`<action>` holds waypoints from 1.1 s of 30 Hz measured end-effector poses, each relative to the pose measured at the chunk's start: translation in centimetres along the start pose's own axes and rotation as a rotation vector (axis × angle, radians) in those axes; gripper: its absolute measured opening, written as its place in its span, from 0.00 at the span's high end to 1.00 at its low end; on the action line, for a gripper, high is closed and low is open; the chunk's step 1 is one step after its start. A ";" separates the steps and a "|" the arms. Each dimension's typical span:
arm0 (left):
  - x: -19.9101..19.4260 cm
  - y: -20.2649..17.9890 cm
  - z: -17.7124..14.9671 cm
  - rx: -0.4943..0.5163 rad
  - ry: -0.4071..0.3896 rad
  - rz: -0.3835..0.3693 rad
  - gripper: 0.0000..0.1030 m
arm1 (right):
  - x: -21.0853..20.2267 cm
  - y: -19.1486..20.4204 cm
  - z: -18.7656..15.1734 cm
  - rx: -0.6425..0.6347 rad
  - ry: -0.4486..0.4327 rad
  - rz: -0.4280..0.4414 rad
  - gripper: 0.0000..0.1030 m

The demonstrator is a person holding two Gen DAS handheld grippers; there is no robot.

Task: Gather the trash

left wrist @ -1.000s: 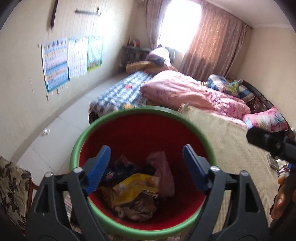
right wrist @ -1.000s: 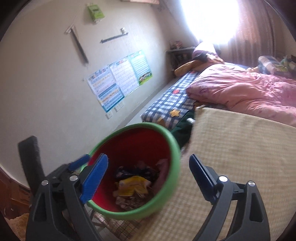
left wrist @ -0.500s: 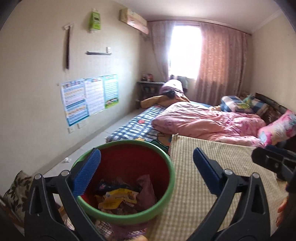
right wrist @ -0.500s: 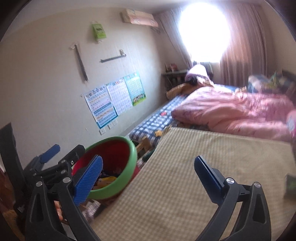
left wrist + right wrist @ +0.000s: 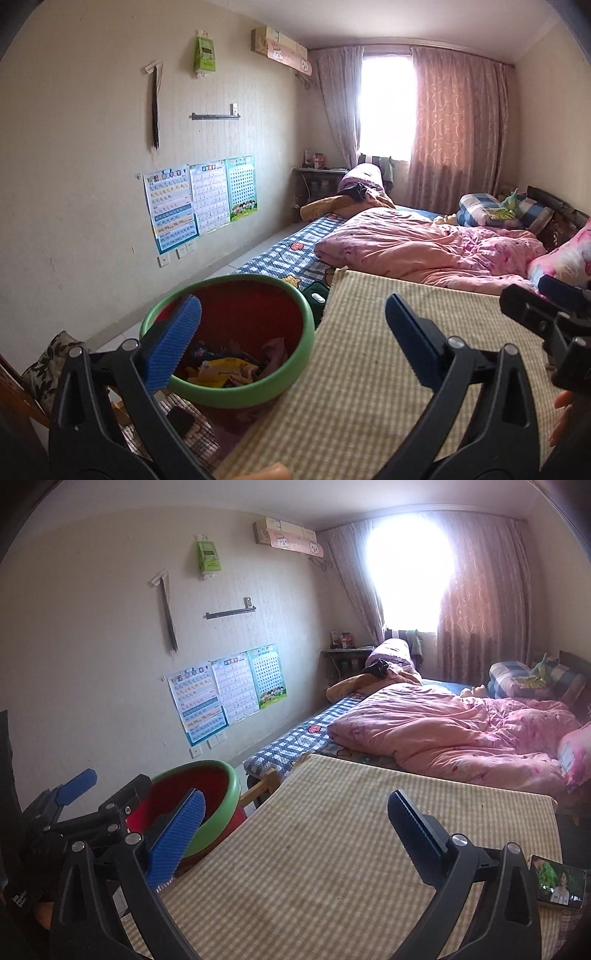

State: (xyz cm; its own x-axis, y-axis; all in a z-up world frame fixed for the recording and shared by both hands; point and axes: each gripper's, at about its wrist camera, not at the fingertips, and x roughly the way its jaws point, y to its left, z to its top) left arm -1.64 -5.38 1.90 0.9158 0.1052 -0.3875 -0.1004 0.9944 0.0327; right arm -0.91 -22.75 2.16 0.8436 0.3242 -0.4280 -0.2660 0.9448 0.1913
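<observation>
Both tools empty: left gripper (image 5: 291, 306) with its blue pads spread wide and nothing between them, right gripper (image 5: 297, 797) likewise wide apart and bare. Trash bin (image 5: 236, 395), red inside with a green rim, just beside the left edge of the checked table (image 5: 369, 369) and lower than its top. Already in it, a heap of wrappers (image 5: 221, 369) and crumpled scraps. Standing upright, mouth facing the ceiling, long axis vertical. Round, so no preferred side for a drop. Yellow wrapper on top lying roughly flat, long side running across the left wrist view. Probably a search for any last litter now, since no scrap shows on the table's cloth. Sweep both cameras slowly over the table from its near edge to its far edge, then down past its left edge around the bin's foot, where dark odds and ends lie too blurred to name. Keep the pads spread until a piece sits squarely between them. Pinch light wrappers at a crumpled fold, not a flat face. Leave alone the phone (image 5: 559, 882) at the table's near right corner, screen lit. Release only when directly above the bin's mouth.
</observation>
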 end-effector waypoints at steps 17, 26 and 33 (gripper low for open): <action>0.2 -1.4 0.6 -0.023 0.032 0.002 0.05 | 0.3 -1.8 0.6 0.002 0.041 -0.021 0.07; 0.3 -1.6 0.6 -0.015 0.031 -0.001 0.05 | 0.4 -2.0 0.6 0.007 0.046 -0.021 0.07; 0.4 -1.5 0.6 -0.013 0.037 -0.009 0.05 | 0.6 -1.9 0.3 0.008 0.051 -0.021 0.07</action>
State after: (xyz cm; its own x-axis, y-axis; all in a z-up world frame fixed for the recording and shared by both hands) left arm -0.93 -6.86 2.26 0.9019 0.0960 -0.4212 -0.0978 0.9951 0.0172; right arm 0.27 -24.40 1.84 0.8237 0.3069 -0.4767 -0.2448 0.9509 0.1891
